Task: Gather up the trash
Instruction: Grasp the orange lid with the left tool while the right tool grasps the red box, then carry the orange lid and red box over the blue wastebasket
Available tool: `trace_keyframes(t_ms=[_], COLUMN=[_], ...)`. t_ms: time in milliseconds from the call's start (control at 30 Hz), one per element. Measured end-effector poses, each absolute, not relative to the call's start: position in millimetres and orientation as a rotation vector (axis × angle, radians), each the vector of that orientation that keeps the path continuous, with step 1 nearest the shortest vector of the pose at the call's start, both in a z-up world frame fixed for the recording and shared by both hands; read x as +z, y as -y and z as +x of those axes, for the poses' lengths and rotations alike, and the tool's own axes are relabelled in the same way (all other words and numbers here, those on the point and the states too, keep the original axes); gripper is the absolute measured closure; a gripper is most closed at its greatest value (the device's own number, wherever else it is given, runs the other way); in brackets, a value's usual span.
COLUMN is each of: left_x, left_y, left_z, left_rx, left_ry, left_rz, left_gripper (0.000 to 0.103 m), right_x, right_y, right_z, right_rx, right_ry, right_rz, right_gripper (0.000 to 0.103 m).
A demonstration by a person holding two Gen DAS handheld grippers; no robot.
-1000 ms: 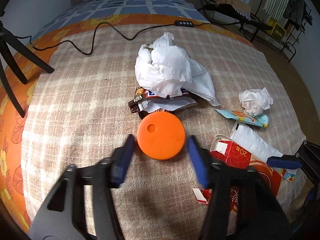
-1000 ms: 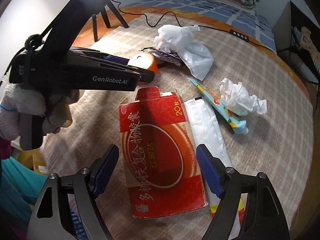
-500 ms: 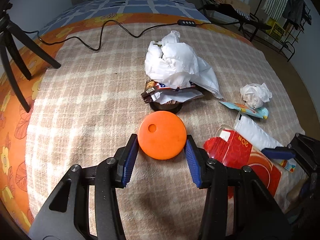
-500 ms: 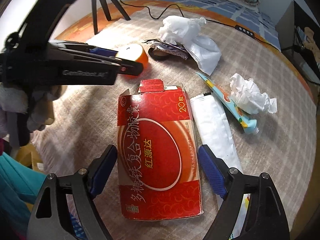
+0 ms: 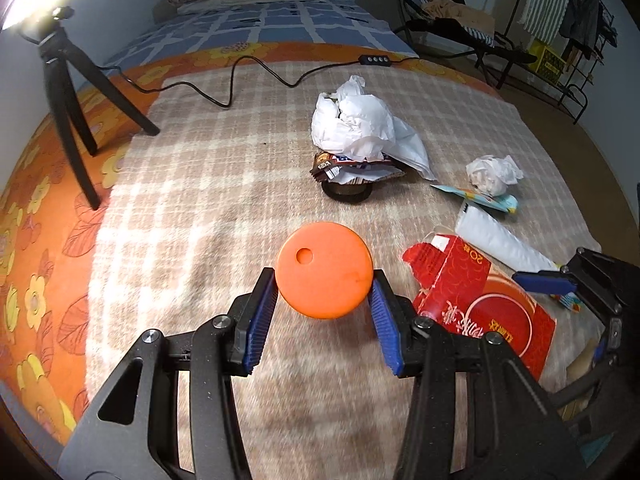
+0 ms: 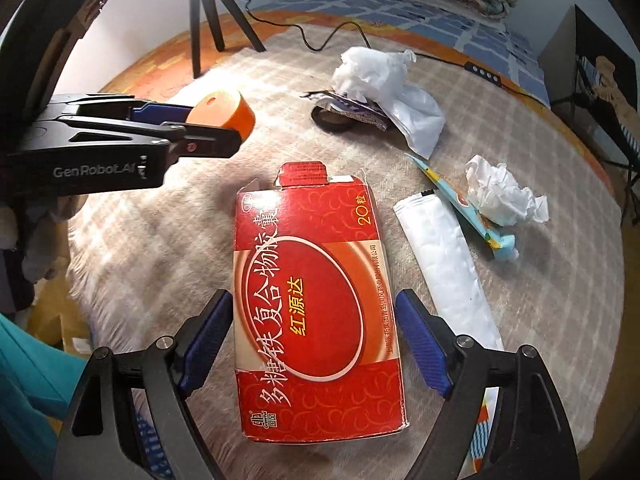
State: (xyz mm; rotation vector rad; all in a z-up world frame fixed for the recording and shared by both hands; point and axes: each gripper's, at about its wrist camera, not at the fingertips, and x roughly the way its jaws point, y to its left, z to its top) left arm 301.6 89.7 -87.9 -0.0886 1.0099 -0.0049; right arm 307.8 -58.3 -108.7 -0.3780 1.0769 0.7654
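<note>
My left gripper (image 5: pixel 324 300) is shut on an orange round tub (image 5: pixel 324 272), one blue pad on each side. It holds the tub above the checked blanket (image 5: pixel 192 208). The right wrist view shows the same tub (image 6: pixel 224 110) at the left gripper's tips. My right gripper (image 6: pixel 316 336) hangs open over a flat red medicine box (image 6: pixel 316 280). Its jaws straddle the box's width and the pads are not pressing on it. The box (image 5: pixel 480 304) also lies at the right of the left wrist view.
On the blanket lie a white pouch (image 6: pixel 444 256), a teal tube wrapper (image 6: pixel 460 200), a crumpled tissue (image 6: pixel 500 192), and white paper (image 5: pixel 360 128) piled on snack wrappers (image 5: pixel 340 164) and a dark ring (image 5: pixel 346 194). A lamp tripod (image 5: pixel 68 100) and cable (image 5: pixel 240 76) stand far left.
My left gripper has drawn back from the paper pile with the orange tub and raised it, uncovering the dark ring. The right gripper has stayed over the red box.
</note>
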Motion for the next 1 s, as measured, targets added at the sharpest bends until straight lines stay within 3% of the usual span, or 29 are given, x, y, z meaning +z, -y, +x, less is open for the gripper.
trace_keyframes(t_ms=[1000], left_x=[-57], left_y=[-41], left_z=[109], left_rx=[-0.122], left_ry=[-0.995], left_rz=[-0.072], left_gripper=[0.056], right_x=[-51], right_y=[136], right_z=[148], right_rx=[0.759], right_ry=[-1.020], right_rz=[-0.329], right_gripper=[0.020])
